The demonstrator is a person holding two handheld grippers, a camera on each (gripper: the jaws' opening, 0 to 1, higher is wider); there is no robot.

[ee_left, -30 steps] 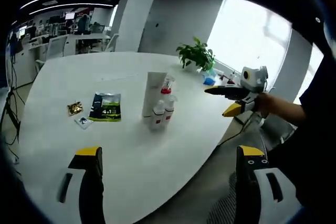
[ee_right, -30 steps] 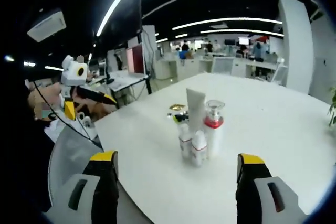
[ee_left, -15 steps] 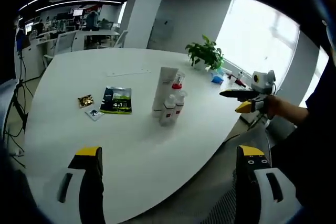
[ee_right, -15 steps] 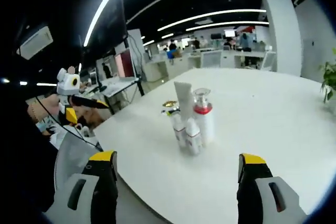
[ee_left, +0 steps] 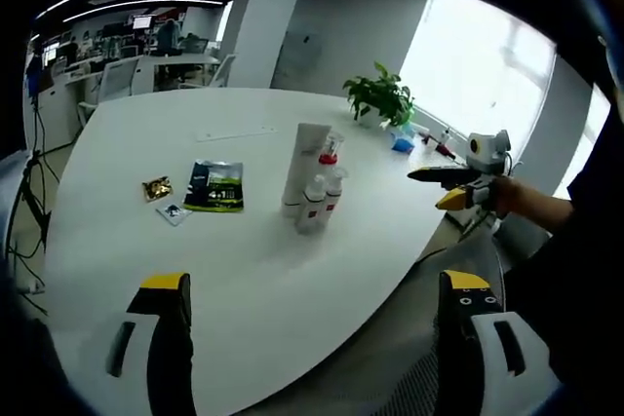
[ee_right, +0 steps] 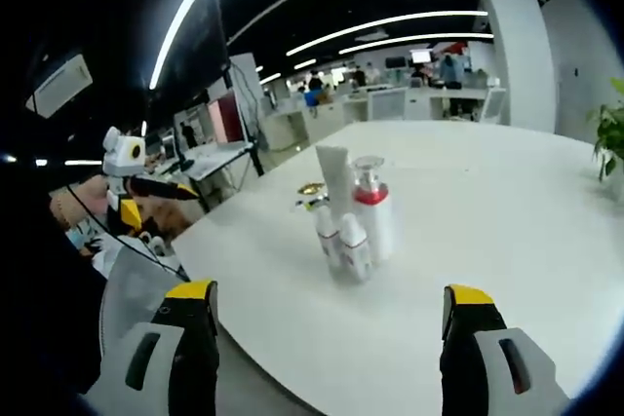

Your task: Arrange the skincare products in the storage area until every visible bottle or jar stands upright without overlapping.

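Four skincare products stand upright in a tight cluster on the white table [ee_left: 244,280]: a tall white tube [ee_left: 305,165], a pump bottle [ee_left: 330,157] with a red collar, and two small white bottles [ee_left: 313,205] [ee_left: 334,189]. The right gripper view has the same tube [ee_right: 333,182], pump bottle [ee_right: 371,209] and small bottles [ee_right: 327,236] [ee_right: 355,246]. My left gripper [ee_left: 314,284] is open and well short of the cluster, off the table's near edge. My right gripper [ee_right: 330,291] is open too, and appears at the table's right side [ee_left: 450,182].
Flat on the table left of the cluster lie a dark green sachet [ee_left: 214,187], a gold sachet [ee_left: 155,187] and a small white one [ee_left: 175,212]. A potted plant [ee_left: 380,99] stands at the far edge. My left gripper [ee_right: 146,187] sits beyond the table's left edge.
Both views have drifted a little with the hands. The products stand as before and both grippers stay open and empty.
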